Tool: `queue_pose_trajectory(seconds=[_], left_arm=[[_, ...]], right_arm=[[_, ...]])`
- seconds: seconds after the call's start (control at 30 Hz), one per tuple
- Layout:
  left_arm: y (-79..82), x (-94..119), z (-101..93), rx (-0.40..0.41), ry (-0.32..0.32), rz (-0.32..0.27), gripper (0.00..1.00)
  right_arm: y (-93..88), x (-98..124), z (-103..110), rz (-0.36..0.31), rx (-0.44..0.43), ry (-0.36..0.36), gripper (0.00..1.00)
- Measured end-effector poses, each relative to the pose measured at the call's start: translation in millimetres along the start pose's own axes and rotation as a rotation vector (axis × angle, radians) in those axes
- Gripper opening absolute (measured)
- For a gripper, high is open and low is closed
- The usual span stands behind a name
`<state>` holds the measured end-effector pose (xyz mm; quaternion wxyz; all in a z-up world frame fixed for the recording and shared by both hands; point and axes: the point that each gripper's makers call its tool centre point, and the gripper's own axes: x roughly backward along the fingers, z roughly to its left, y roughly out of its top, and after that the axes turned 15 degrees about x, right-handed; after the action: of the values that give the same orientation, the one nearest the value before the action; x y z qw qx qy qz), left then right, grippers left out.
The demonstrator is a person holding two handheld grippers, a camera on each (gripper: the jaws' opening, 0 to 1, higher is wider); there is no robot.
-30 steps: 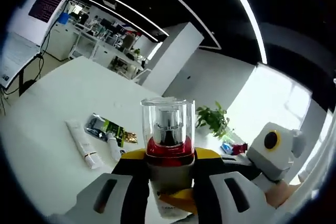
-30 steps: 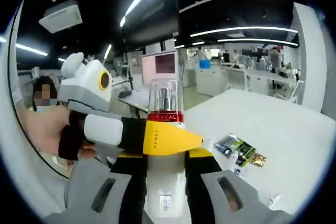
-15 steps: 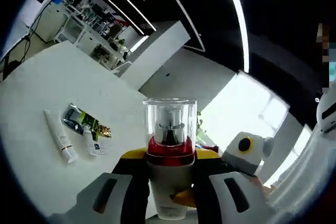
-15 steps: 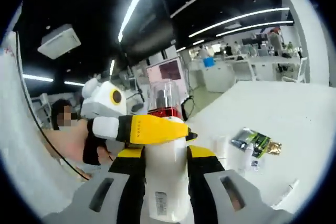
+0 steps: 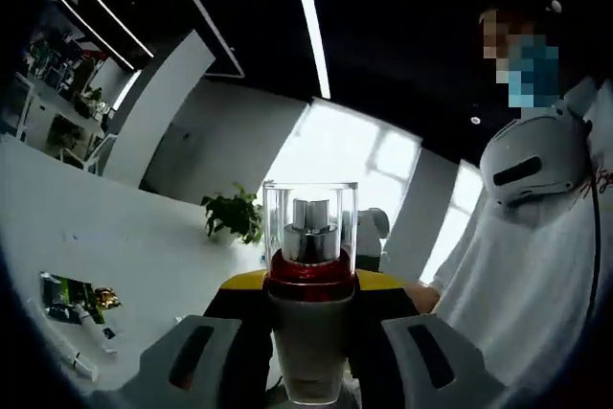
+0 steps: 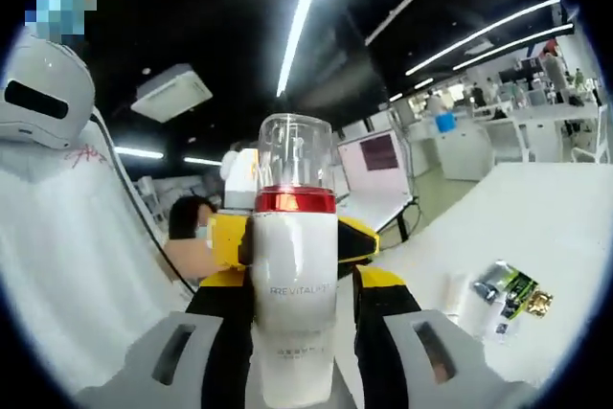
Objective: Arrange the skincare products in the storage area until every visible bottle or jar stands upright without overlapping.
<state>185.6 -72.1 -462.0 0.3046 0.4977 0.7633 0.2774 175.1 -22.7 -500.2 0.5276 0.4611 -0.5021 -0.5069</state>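
A white pump bottle with a red collar and a clear cap stands upright between the jaws of my left gripper, which is shut on its body. In the right gripper view the same bottle, marked REVITAL, is held by my right gripper, also shut on it. The left gripper's yellow fingers show on both sides just behind the bottle. The bottle is held up in the air above the white table.
On the table lie a green-and-gold sachet and white tubes. A potted plant stands at the table's far edge. A person in a white shirt is close by.
Both views have swung upward and round, so the table sits lower and the person has come in. The bottle stays held by both grippers; the left gripper now sits behind it in the right view.
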Motion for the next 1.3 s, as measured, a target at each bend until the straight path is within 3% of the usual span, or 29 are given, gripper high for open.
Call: queue_pose_trajectory(seconds=[0.23,0.37,0.5,0.6,0.7,1.1,1.23,1.3], left_arm=[[1.1,3.2,-8.1,-0.027,-0.044,0.039,0.26],[-0.8,6.3,-11.0,-0.044,-0.059,0.060,0.26],[2.1,9.9,-12.9,-0.049,-0.070,0.056,0.26],[6.3,8.8,-17.7,-0.087,-0.082,0.039,0.26],[9.3,7.5,-18.7,-0.100,-0.087,0.031,0.26],[11.3,4.6,-15.1,-0.125,-0.059,0.024,0.27],[19.7,2.0,-10.4,-0.121,-0.003,-0.014,0.29],[25.8,0.6,-0.8,-0.132,0.068,-0.043,0.30]], right_arm=[[12.5,1.6,15.5,-0.023,0.040,0.085,0.31],[12.5,-0.9,18.3,0.013,0.045,0.093,0.30],[15.2,-2.9,17.8,0.030,0.042,0.071,0.29],[20.6,-2.5,15.8,0.031,0.120,0.039,0.28],[23.9,-0.9,13.3,0.033,0.131,0.023,0.28],[20.6,-1.1,6.9,0.033,0.173,-0.050,0.28],[23.0,-1.7,-1.9,0.027,0.199,-0.131,0.28],[23.3,-1.3,-11.0,0.040,0.216,-0.197,0.27]])
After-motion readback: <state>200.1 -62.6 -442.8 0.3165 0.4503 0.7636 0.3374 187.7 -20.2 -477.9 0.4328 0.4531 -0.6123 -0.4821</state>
